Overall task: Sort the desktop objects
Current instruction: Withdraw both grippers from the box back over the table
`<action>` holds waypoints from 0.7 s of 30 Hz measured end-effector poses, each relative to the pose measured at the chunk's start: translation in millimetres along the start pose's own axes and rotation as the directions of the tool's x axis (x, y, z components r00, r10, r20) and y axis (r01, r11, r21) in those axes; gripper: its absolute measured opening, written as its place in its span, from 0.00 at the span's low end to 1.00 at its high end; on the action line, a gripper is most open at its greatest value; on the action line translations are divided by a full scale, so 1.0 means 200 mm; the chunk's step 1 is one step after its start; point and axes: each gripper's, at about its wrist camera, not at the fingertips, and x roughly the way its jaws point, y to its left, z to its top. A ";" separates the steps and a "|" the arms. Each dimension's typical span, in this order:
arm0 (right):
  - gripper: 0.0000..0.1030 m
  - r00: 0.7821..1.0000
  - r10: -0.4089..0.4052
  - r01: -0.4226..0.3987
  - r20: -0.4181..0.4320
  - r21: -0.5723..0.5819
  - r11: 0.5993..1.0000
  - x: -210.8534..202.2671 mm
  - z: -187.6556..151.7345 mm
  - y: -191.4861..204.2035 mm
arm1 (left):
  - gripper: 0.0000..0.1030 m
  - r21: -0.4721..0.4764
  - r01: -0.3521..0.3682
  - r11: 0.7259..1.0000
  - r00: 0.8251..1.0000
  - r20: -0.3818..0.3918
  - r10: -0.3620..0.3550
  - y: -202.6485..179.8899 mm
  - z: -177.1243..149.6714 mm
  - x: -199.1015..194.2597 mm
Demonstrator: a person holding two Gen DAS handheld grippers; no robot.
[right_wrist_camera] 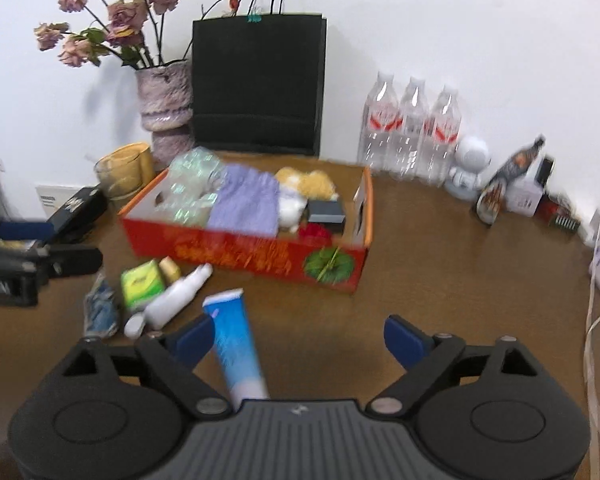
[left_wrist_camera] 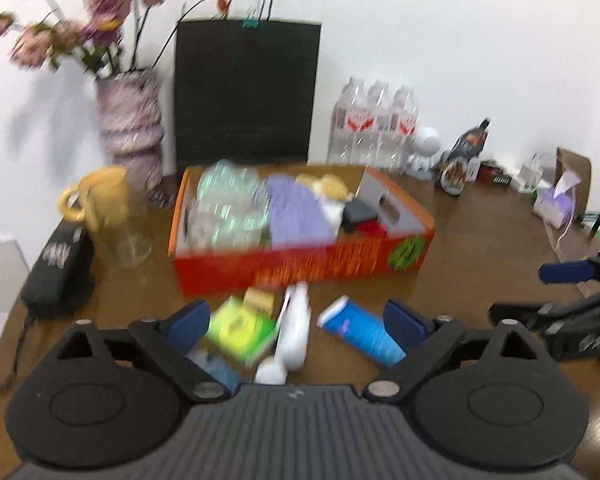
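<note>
Blue tube (right_wrist_camera: pixel 236 344) lies lengthwise beside right gripper (right_wrist_camera: pixel 298 340) left pad; both jaws released, left gripper (left_wrist_camera: pixel 298 326) over the clutter.

On the brown wooden surface (right_wrist_camera: pixel 440 264), the open cardboard box (right_wrist_camera: pixel 260 254) is red with orange rims and a green round emblem at its 3 o'clock end. At its 7 o'clock lie a blue-and-white tube (right_wrist_camera: pixel 236 344), a white plastic bottle (right_wrist_camera: pixel 176 298) and a lime-green packet (right_wrist_camera: pixel 142 284). At 12 o'clock stands a plain black paper bag (right_wrist_camera: pixel 258 84); at 11 o'clock, a mottled pink-and-white vase (right_wrist_camera: pixel 166 108) holds dusty-pink flowers. Three clear bottles (right_wrist_camera: pixel 412 136) wear red-and-white labels.
</note>
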 end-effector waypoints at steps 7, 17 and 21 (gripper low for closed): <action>0.92 1.000 0.018 -0.018 0.021 0.030 0.999 0.11 -0.39 0.09 | 0.93 -0.076 -0.080 0.994 0.996 -0.036 0.077 -0.06 -0.47 0.00; 0.93 1.000 -0.031 0.031 0.004 -0.043 0.999 0.23 -0.57 0.19 | 0.95 -0.062 -0.127 0.990 0.990 -0.076 0.122 -0.13 -0.58 0.05; 0.95 1.000 -0.026 0.026 0.009 -0.027 0.999 0.23 -0.58 0.19 | 0.98 -0.046 -0.131 0.990 0.988 -0.086 0.126 -0.15 -0.59 0.06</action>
